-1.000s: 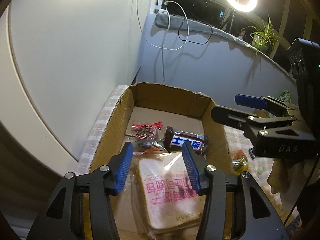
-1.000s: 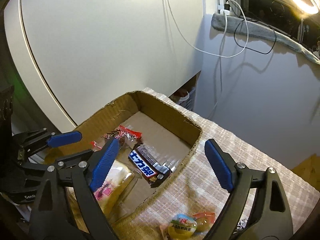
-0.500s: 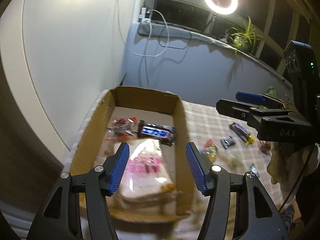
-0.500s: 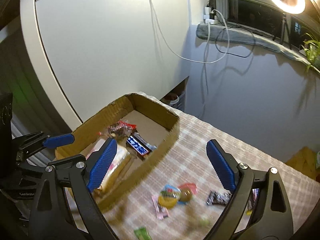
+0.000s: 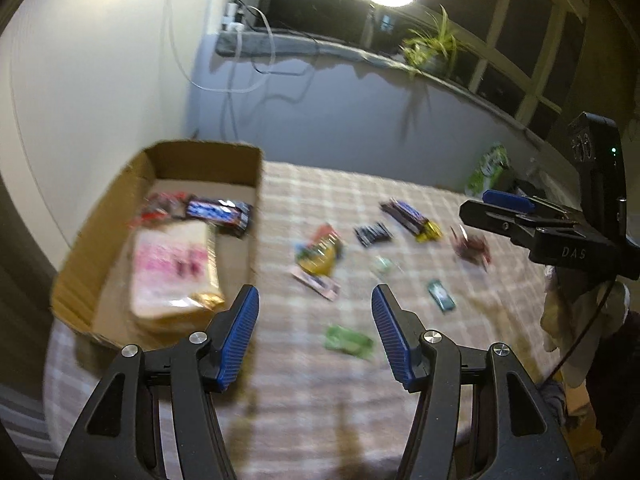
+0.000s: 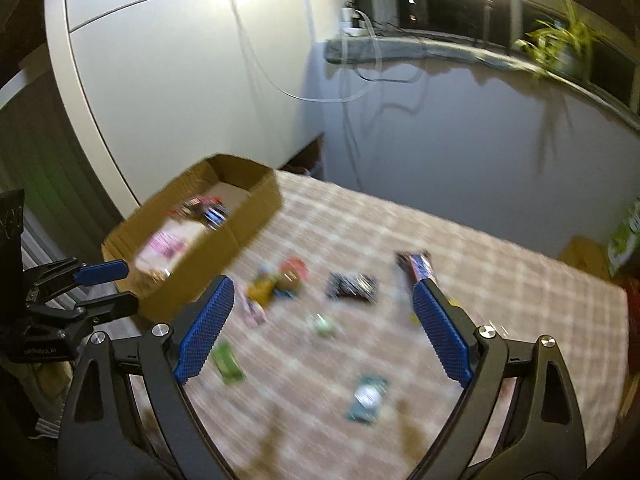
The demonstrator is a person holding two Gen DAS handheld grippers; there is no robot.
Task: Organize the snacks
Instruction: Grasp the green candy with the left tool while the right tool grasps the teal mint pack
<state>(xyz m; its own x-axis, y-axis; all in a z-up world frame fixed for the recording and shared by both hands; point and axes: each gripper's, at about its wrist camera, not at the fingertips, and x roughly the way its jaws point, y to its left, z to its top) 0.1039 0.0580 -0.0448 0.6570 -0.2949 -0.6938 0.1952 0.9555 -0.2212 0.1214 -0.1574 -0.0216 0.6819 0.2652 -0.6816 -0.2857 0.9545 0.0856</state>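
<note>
Now that both grippers have pulled back from the box (image 5: pixel 160 216), the left gripper (image 5: pixel 315 336) hangs over bare cloth (image 5: pixel 304 412), its jaws having just been opening, nothing between them. The right gripper (image 6: pixel 320 328) gapes wide and empty too. Beyond them loose snacks (image 5: pixel 320 258) lie scattered on the cloth, well apart from the box, which holds bread (image 5: pixel 174 268) and a bar (image 5: pixel 218 212). Likely one drop-off is done and the next pick follows.

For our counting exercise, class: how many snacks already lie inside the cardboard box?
3: a red packet at the far end, a blue chocolate bar beside it, and a bread pack nearer. Blur may hide smaller ones.
</note>
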